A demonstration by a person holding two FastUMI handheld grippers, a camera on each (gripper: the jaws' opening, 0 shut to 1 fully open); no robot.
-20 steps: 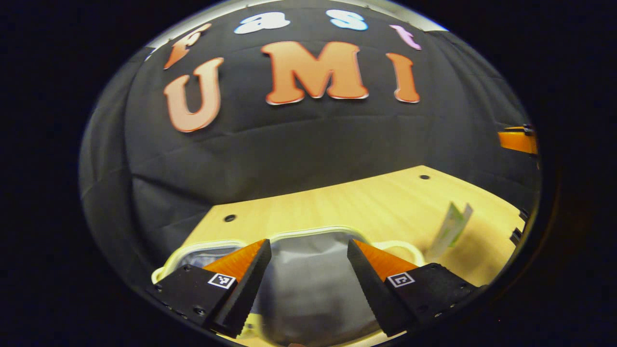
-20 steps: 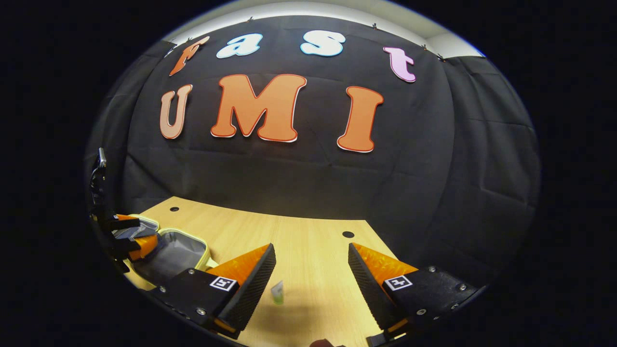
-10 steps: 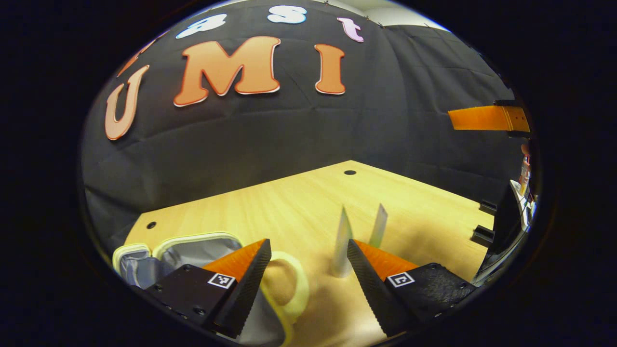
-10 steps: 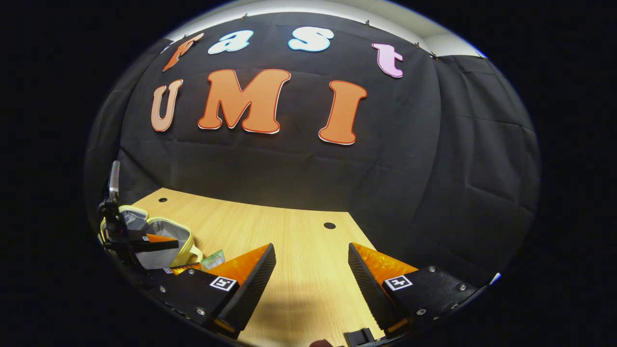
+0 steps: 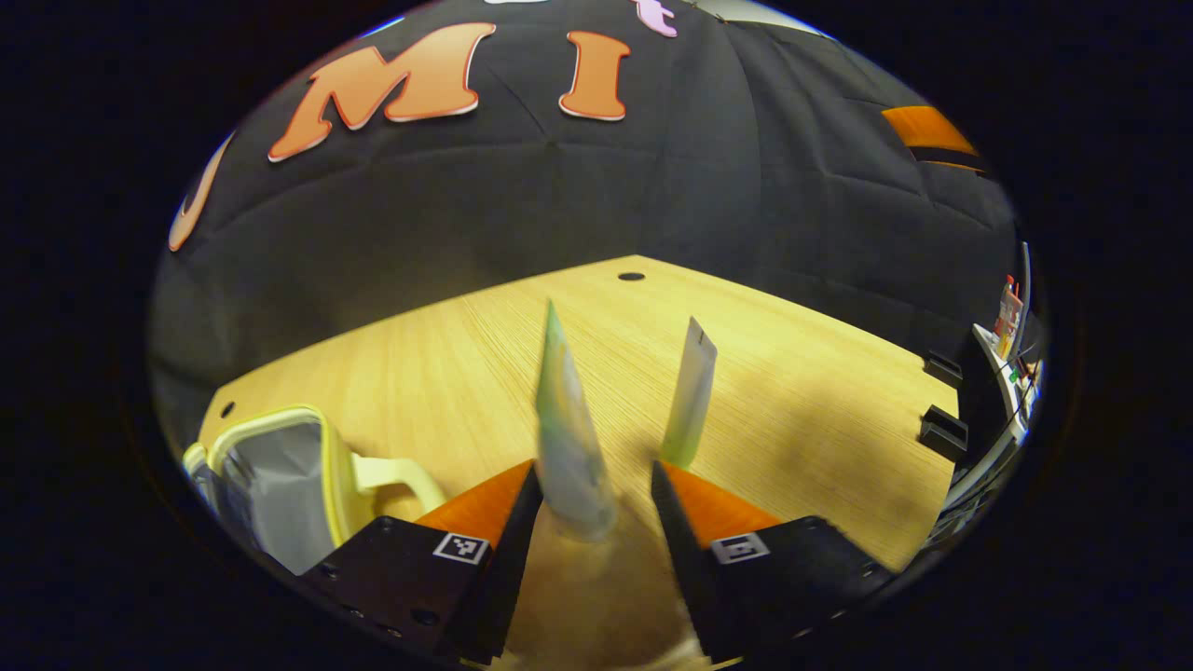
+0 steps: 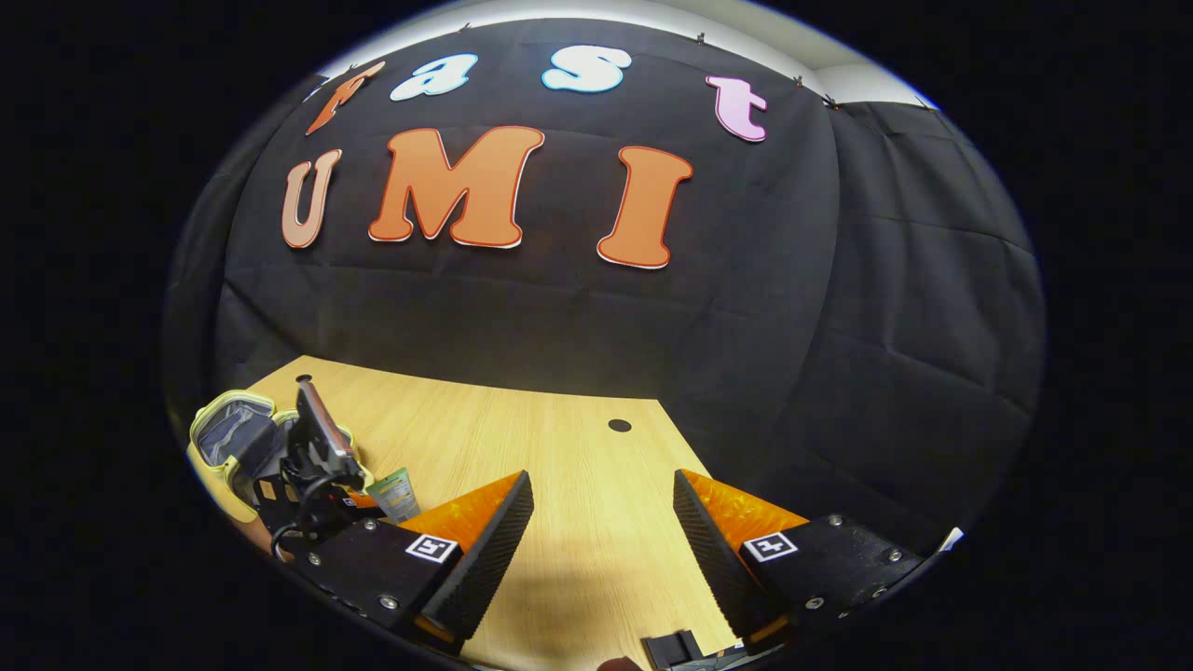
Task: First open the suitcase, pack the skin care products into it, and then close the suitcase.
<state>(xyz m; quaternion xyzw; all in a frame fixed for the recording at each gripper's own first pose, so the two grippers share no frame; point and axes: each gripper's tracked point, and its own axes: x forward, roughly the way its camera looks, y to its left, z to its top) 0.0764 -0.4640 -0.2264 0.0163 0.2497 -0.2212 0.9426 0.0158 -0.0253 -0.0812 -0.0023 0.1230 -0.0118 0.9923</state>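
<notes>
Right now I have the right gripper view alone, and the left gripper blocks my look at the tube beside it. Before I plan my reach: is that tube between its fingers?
Observer: Yes. In the left gripper view the nearer tube stands upright between the fingers of the left gripper. The jaws are open, with a gap on one side.
Operator: Is there anything else to pack?
Observer: A second tube stands upright on the table, farther off and apart from the first.
Operator: And the suitcase?
Observer: The suitcase is open, and its pale handle lies on the side facing the tubes.
</notes>
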